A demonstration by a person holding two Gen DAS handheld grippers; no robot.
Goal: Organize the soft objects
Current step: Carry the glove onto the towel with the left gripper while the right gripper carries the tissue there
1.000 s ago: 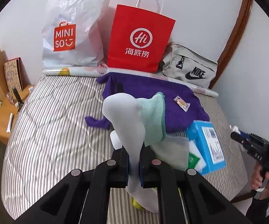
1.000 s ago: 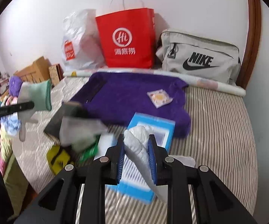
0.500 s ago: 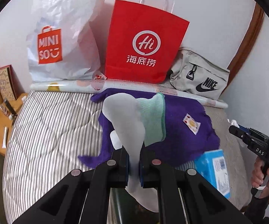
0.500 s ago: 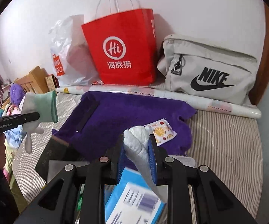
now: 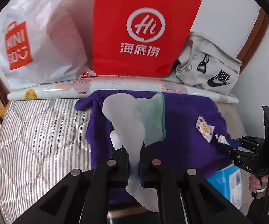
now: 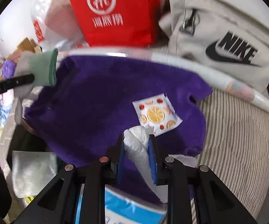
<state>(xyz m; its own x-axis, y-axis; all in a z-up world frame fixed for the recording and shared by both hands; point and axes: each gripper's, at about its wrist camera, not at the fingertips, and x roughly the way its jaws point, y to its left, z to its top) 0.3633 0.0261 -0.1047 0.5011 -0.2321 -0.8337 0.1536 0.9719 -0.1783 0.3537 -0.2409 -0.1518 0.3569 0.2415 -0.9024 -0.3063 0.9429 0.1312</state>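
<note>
My left gripper (image 5: 134, 165) is shut on a white sock with a green cuff (image 5: 128, 123), held over the purple towel (image 5: 183, 145) on the striped bed (image 5: 33, 141). My right gripper (image 6: 136, 155) is shut on a crumpled white tissue (image 6: 137, 141), just above the same purple towel (image 6: 97, 100). A small fruit-print sachet (image 6: 156, 114) lies on the towel right beyond the tissue. The right gripper (image 5: 227, 145) shows at the right edge of the left wrist view. In the right wrist view, the sock (image 6: 41, 69) and left gripper appear at far left.
A red paper bag (image 5: 140, 29), a white Miniso bag (image 5: 35, 43) and a grey Nike bag (image 5: 207, 69) stand against the wall behind a rolled sheet (image 5: 115, 86). A blue tissue box (image 6: 127, 209) and a clear plastic bag (image 6: 31, 171) lie near the bed's front.
Both grippers have moved forward and lower over the purple towel, toward the bags at the wall, each still gripping its item. The blue box has slipped toward the lower frame edge.
</note>
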